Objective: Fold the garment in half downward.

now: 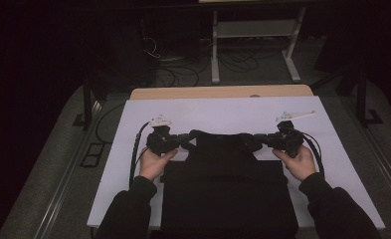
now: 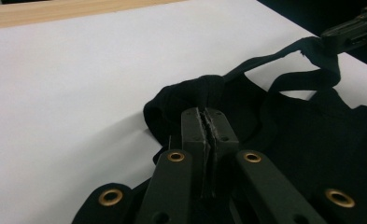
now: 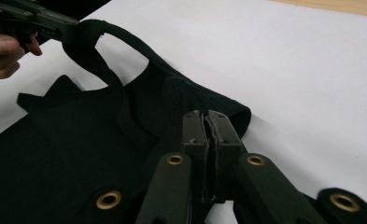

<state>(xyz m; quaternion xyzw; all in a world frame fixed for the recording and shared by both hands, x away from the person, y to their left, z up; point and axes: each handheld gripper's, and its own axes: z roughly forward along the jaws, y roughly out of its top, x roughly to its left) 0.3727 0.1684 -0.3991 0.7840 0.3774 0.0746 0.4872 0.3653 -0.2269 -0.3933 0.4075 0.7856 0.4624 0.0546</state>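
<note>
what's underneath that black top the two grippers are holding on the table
The black top lies on a white sheet that covers the table; a wooden edge shows at the far side. The left gripper and right gripper pinch its straps. Whatever lies beneath the cloth is hidden.

No legible text, label, brand, number or sign anywhere.

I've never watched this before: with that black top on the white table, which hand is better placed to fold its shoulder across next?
Neither clearly. The left gripper and right gripper are both shut on the black top, one at each shoulder, mirrored. Either could likely fold first; they look set to move together.
</note>
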